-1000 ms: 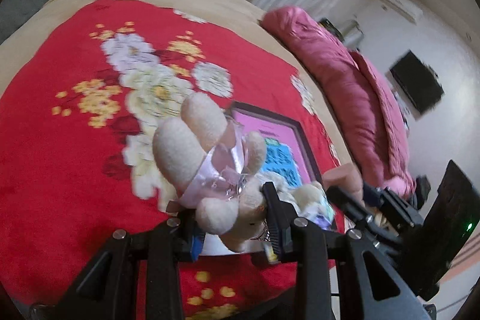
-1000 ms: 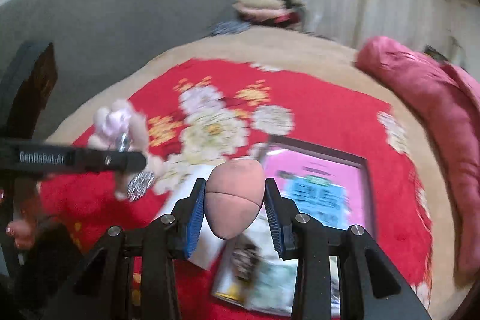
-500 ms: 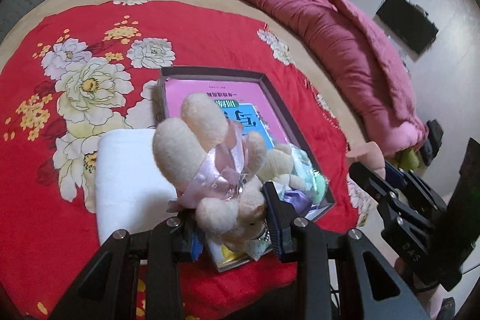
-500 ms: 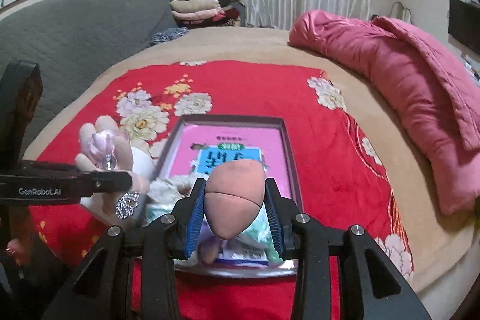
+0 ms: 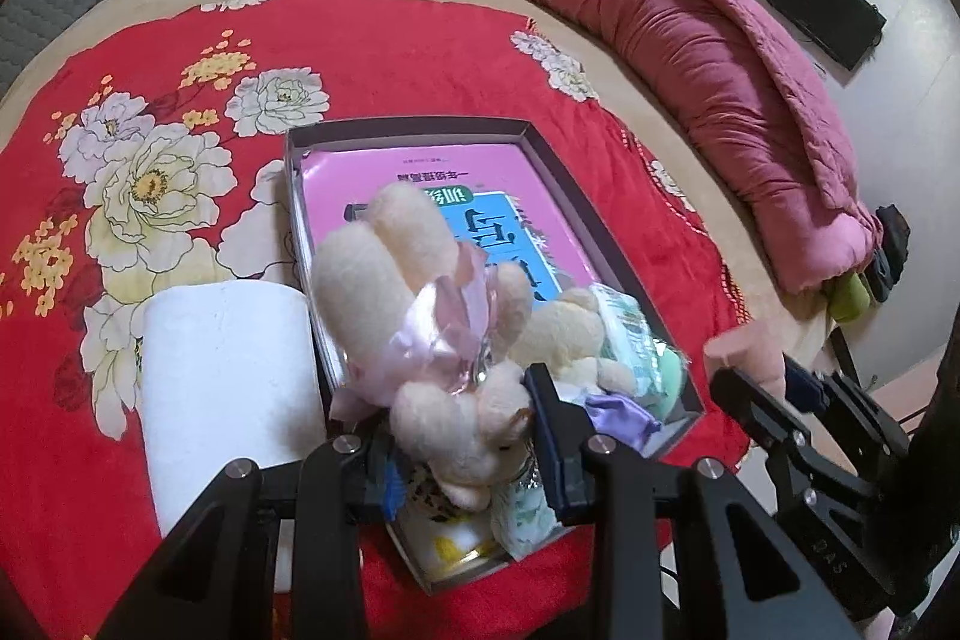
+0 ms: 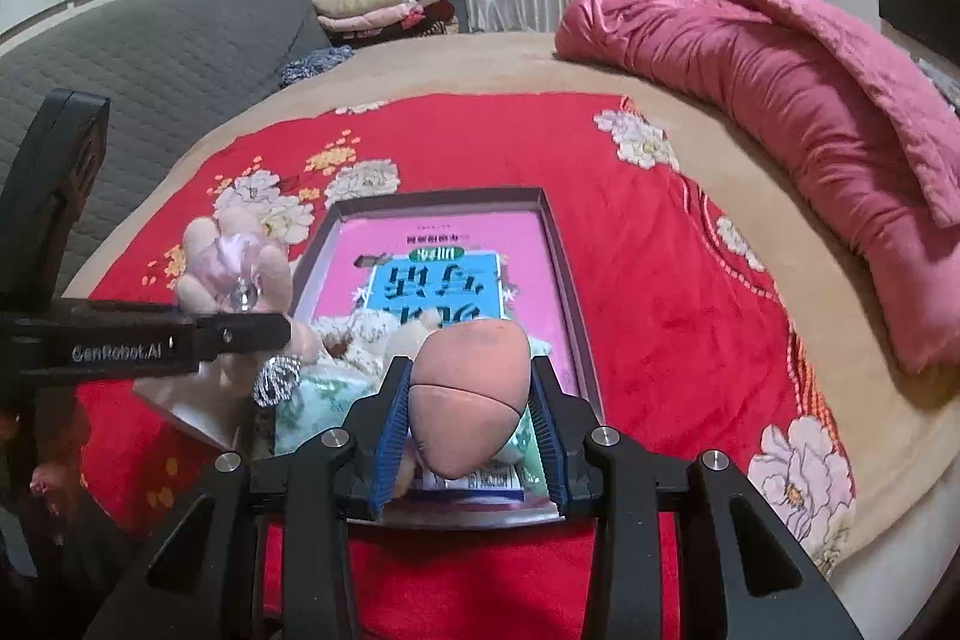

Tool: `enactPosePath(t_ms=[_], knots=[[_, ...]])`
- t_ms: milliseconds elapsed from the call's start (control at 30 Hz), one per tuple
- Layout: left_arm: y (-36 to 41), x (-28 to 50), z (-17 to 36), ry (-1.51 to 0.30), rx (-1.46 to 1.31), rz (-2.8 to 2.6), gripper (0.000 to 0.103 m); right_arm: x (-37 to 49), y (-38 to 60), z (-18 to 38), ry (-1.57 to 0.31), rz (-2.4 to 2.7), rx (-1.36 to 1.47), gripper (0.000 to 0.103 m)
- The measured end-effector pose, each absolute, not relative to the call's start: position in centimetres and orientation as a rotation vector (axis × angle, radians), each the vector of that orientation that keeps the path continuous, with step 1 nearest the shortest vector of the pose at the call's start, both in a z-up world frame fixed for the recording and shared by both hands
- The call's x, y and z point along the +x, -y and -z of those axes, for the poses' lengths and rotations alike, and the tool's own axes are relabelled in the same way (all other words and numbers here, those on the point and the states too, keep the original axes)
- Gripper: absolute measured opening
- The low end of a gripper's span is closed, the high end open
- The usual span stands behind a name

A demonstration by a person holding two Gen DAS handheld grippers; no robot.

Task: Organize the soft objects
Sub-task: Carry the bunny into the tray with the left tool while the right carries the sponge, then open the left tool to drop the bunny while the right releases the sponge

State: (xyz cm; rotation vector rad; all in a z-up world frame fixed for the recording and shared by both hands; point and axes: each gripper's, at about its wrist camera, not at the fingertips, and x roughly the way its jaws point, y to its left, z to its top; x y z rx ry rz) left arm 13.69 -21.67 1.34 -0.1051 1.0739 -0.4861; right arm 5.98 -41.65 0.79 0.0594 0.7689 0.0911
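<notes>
Through the left wrist camera I had the left gripper (image 5: 462, 436) clamped on a cream plush rabbit (image 5: 420, 316) with a pink ribbon, its jaws partly closed around the toy's body and the ears sticking up ahead of me. It hung over the near end of the shallow box (image 5: 558, 160) lying on the red floral blanket (image 5: 384, 46). Inside that box I could see another cream plush toy (image 5: 570, 334) and some soft packets (image 5: 630, 334) piled at the near end, on top of a pink book cover. A white folded towel (image 5: 228, 370) lay on the blanket just beside the box, outside it, so I judged it was not yet sorted. Through the right wrist camera I held a peach-coloured sponge (image 6: 471, 388) in the right gripper (image 6: 471, 421), both pads pressing its sides, directly above the box's near end. The rabbit showed at left, over the box's left wall. I judged the job roughly midway: several soft things were in, two were carried and unreleased, and the towel remained.
</notes>
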Motion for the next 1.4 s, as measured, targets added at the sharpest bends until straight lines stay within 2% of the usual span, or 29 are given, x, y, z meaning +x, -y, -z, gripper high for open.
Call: enactPosePath(t_ms=[700, 933, 1000, 1067, 1200, 1333, 1400], knots=[[23.4, 18.0, 3.2, -1.145, -0.064, 0.460, 0.037, 7.0, 42.4, 4.6, -0.894, -0.082, 0.019, 0.041], [24.0, 18.0, 3.2, -1.146, -0.049, 0.477, 0.046, 6.9, 42.5, 5.9, -0.895, -0.069, -0.023, 0.042], [24.0, 17.8, 3.0, -1.132, -0.046, 0.480, 0.053, 6.8, 42.5, 5.8, -0.887, -0.074, -0.019, 0.044], [23.9, 17.6, 2.7, -1.123, -0.054, 0.485, 0.061, 6.8, 42.4, 5.9, -0.886, -0.091, -0.008, 0.053], [23.8, 17.4, 1.8, -1.106, -0.051, 0.488, 0.062, 6.8, 41.9, 5.6, -0.882, -0.100, -0.021, 0.060], [23.2, 17.4, 0.9, -1.087, -0.064, 0.491, 0.062, 6.3, 41.7, 4.3, -0.821, -0.083, -0.036, 0.074], [22.8, 17.2, 0.2, -1.070, -0.076, 0.490, 0.062, 6.0, 42.0, 3.1, -0.772, -0.073, -0.028, 0.074]])
